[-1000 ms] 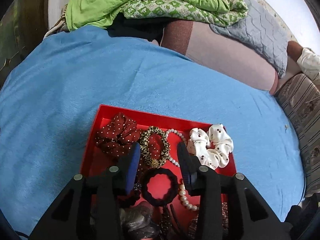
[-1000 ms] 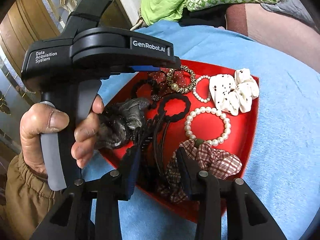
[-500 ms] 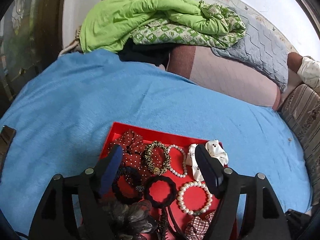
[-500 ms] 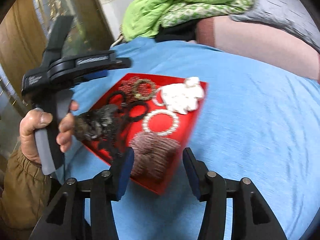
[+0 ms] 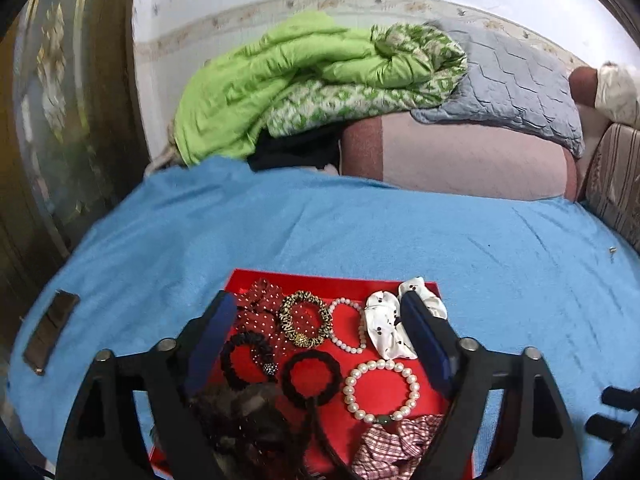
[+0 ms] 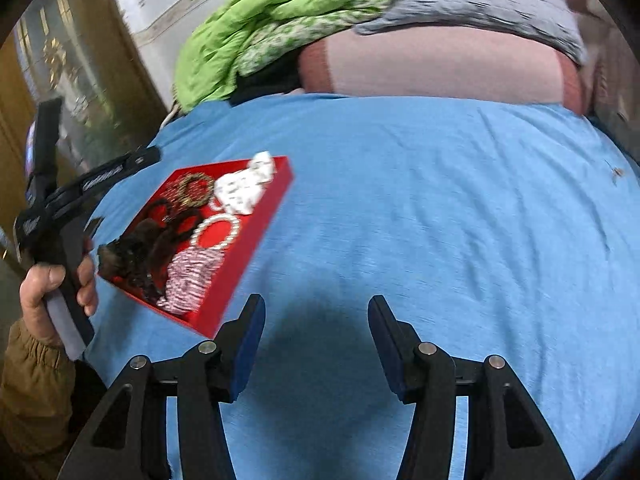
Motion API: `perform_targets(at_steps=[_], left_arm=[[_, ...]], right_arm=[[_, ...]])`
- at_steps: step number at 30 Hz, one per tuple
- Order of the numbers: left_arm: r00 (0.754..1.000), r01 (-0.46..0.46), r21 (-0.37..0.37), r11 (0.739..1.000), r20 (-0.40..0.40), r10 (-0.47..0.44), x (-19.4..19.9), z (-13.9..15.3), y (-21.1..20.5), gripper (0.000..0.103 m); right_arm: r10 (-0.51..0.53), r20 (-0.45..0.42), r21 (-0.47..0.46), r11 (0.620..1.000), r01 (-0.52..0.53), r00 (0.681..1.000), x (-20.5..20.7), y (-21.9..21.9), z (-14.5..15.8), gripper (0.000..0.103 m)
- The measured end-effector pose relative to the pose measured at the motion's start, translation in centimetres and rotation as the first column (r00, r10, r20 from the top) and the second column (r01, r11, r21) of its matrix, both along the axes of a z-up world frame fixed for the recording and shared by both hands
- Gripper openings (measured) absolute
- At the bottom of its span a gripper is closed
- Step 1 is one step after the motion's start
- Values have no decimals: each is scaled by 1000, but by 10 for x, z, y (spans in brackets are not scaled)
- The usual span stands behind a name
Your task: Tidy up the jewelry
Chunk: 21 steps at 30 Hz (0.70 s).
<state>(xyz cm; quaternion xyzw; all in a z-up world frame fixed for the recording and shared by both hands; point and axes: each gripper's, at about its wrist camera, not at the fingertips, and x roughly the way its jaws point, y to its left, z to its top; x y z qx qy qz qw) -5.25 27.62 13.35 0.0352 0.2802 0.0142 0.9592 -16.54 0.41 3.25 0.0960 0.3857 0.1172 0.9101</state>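
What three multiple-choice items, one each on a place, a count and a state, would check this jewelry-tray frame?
1. Where does the white spotted scrunchie lie in the red tray, seen from the left wrist?
A. far right part
B. near left corner
C. outside on the blue cloth

2. How many pearl bracelets are in the tray?
A. one
B. two
C. four

3. What is the right gripper doing?
A. clamped on a scrunchie
B. shut and empty
C. open over bare blue cloth

Answers: 1 A, it sits by the far right rim. 2 B, a small pearl bracelet and a large pearl bracelet. 3 C, its fingers stand wide apart with nothing between them.
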Motion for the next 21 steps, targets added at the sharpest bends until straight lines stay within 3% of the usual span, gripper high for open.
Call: perform_targets(at_steps=[3, 5, 10, 12, 15, 21], left_arm=[[999, -31, 46, 998, 36, 29, -18, 10, -18, 88], [997, -58, 56, 997, 56, 55, -31, 17, -26, 97], [998, -56, -54, 997, 38, 58, -66, 38, -45, 99], [997, -62, -64, 996, 34, 65, -78, 41, -54, 100], [994, -93, -38, 995, 45, 95, -93, 47, -70, 100], [982, -125, 55, 991, 149, 115, -128, 59, -103, 100]], right_arm=[[-49, -13, 19, 999, 49, 999, -4, -22, -2, 59], [-77, -3, 31, 997, 77, 997, -8, -34, 1, 59], [-130, 33, 50, 990, 128, 991, -24, -55, 4, 66], [-145, 56, 46, 989, 143, 988, -29, -61, 0, 72], [-145, 26, 25, 989, 144, 989, -27, -64, -6, 72], [-160, 79, 8, 987, 160, 984, -40, -68, -1, 72]])
